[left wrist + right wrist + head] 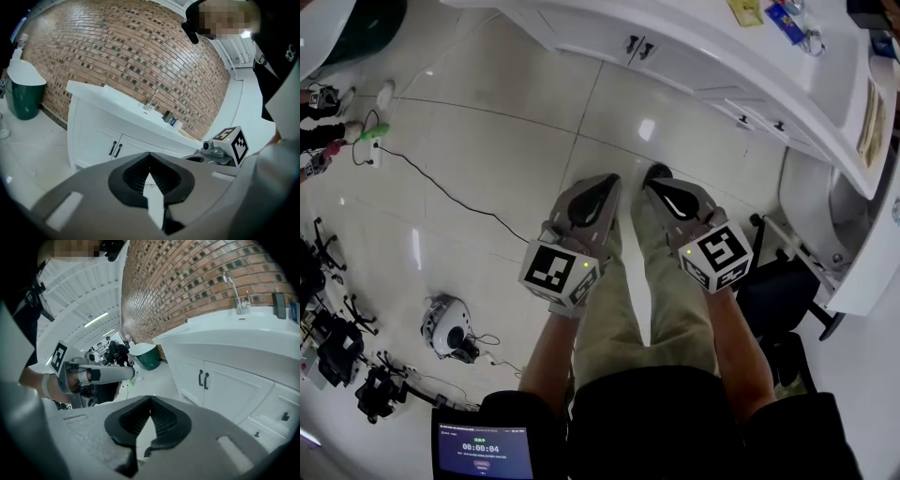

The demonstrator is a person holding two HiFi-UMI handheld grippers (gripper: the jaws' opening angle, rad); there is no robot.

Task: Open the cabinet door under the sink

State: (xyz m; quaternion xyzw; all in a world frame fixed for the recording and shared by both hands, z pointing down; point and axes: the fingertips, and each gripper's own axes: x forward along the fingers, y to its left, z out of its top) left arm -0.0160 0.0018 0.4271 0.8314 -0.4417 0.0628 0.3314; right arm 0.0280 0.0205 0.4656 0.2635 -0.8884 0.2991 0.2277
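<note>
Left gripper (150, 157), right gripper (150, 401): jaws together, nothing held, side by side above tiled floor (487, 159). Cabinet door (234, 392) with black handles (203, 378): closed, below white counter (225, 331), well apart from both.

Left tongs (605, 183) and right tongs (661, 178) held side by side, jaws together, empty.
</note>
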